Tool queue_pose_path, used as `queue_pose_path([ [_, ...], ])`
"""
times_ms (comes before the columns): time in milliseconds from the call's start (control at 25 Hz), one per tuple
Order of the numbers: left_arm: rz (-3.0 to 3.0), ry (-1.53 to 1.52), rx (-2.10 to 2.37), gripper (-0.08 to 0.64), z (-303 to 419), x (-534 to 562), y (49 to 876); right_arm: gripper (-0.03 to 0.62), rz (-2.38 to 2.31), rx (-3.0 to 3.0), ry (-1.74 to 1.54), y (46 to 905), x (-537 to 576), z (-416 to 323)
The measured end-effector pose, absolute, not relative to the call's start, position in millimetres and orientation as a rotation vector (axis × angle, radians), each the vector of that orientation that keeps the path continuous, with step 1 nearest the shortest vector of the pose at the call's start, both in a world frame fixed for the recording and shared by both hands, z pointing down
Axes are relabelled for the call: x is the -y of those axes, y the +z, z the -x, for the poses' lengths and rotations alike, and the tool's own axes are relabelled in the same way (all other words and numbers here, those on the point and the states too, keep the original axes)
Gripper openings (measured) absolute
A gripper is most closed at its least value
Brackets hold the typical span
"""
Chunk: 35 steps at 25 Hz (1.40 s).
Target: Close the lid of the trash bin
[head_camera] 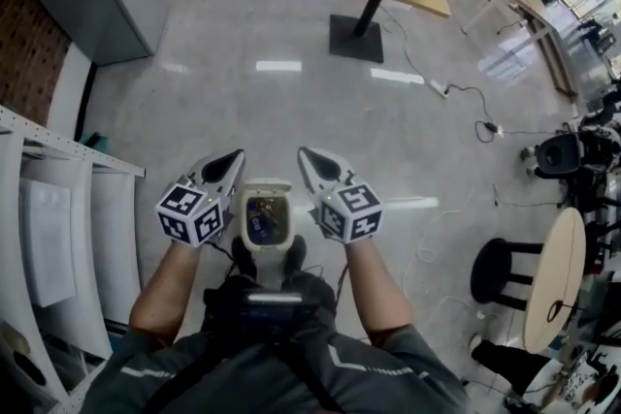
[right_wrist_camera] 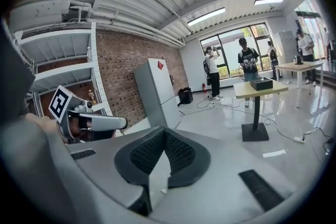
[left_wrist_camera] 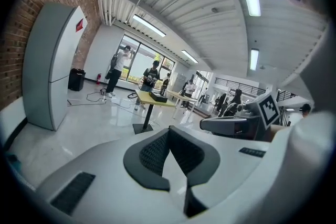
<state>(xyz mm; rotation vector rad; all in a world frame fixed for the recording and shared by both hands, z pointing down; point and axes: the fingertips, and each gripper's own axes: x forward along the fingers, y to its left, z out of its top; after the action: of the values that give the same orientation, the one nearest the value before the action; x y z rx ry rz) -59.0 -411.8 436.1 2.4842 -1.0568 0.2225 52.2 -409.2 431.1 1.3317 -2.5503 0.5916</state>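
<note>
At the left edge of the floor stands a white shelving rack [head_camera: 58, 208], well apart from the task.

The left tool [head_camera: 231, 160] hovers above the floor, just to the left of the trash bin [head_camera: 288, 220]. Its own view shows the left tool [left_wrist_camera: 169, 131] with its dark pads meeting at the tips and nothing between them. It looks out over the room, not down at the bin.

The trash bin is small and white. It sits on the floor directly in front of the person's shoes [head_camera: 294, 254], between the two tools in the head view. Its mouth is uncovered and dark, mixed contents show inside. A pale piece at the far rim looks like the lid [head_camera: 266, 184], raised and tipped back, though its exact angle is hard to read from above.

The right tool [head_camera: 309, 158] hovers just to the right of the bin, level with its partner. The right gripper view shows the right tool [right_wrist_camera: 164, 131] with its jaws also brought together and gripping nothing.

Further right, near the floor's right edge, are a black stool [head_camera: 500, 271] and a round worktop [head_camera: 558, 276].

As I judge it, the closing has not begun. Neither tool touches the lid and the bin stands open. What remains is to bring a tool to the raised lid and push or lower it onto the rim.
</note>
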Motion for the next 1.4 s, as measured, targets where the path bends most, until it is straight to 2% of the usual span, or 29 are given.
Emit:
queue_pose_path([
  [480,-2.320,0.426,1.037,-0.008,50,442,558,0.011,-1.273,2.428,0.780,549,449,-56],
  [920,-2.161,0.626,0.980,-0.008,52,436,684,0.011,-1.173,2.277,0.935,674,440,-39],
  [1400,-2.043,0.700,0.926,-0.008,50,424,758,0.011,-1.150,2.134,1.075,761,425,-32],
])
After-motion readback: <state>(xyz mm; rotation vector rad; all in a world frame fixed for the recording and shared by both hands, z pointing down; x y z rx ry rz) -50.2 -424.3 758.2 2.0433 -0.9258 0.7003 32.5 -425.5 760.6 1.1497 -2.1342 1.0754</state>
